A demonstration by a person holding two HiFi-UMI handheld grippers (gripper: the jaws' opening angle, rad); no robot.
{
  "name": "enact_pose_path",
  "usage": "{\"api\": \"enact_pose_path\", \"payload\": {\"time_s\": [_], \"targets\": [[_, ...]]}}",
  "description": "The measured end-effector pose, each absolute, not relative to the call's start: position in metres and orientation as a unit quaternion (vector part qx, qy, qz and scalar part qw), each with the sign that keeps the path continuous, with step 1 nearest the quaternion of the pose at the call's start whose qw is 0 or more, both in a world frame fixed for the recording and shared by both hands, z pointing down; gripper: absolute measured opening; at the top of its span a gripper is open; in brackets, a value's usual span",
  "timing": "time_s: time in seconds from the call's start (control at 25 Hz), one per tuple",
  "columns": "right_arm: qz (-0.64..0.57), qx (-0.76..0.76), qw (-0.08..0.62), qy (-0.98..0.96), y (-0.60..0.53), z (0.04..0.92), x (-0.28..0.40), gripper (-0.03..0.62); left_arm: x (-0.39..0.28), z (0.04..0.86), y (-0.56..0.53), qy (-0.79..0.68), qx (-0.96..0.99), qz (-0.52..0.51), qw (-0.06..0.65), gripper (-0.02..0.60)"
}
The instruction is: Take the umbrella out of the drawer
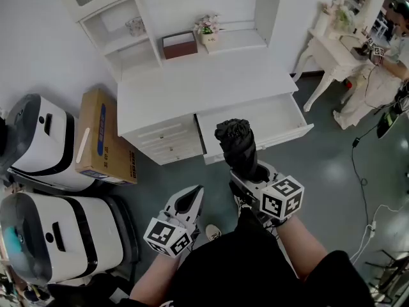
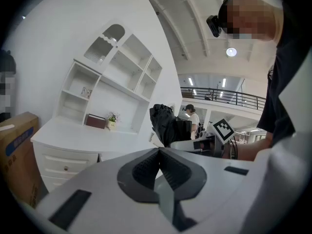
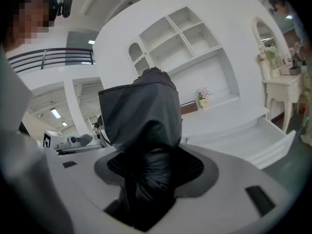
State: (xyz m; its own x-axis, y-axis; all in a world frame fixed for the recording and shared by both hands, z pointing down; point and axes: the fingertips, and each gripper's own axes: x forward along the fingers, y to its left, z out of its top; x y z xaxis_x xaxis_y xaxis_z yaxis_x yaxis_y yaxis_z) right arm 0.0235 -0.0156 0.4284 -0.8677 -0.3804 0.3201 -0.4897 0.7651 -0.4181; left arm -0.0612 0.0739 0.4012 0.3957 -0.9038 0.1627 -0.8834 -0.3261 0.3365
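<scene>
White desk (image 1: 204, 85) w/ open drawer (image 1: 271, 117) ahead; R gripper (image 3: 148, 167) clamps umbrella (image 3: 141, 116), L gripper (image 2: 159, 154) jaws together.

Person: black short-sleeved top (image 1: 255, 267); black camera (image 2: 214, 24) worn at the head.
Left gripper (image 1: 190, 199), right gripper (image 1: 249, 174): white moulded shells, dark grey ribbed pads (image 2: 145, 169), dark rectangular slots on the faces.
Each carries a marker cube (image 1: 168, 236), white with black square patterns.
</scene>
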Motion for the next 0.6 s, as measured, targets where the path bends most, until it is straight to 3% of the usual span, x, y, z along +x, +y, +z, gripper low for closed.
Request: {"api": "enact_pose_path", "payload": {"time_s": [0.6], "targets": [[0.273,0.264,0.065,-0.923,0.078,0.414,0.041,0.241,-0.048,0.398,0.135,-0.517,0.833,-0.023,0.194,0.003]]}}
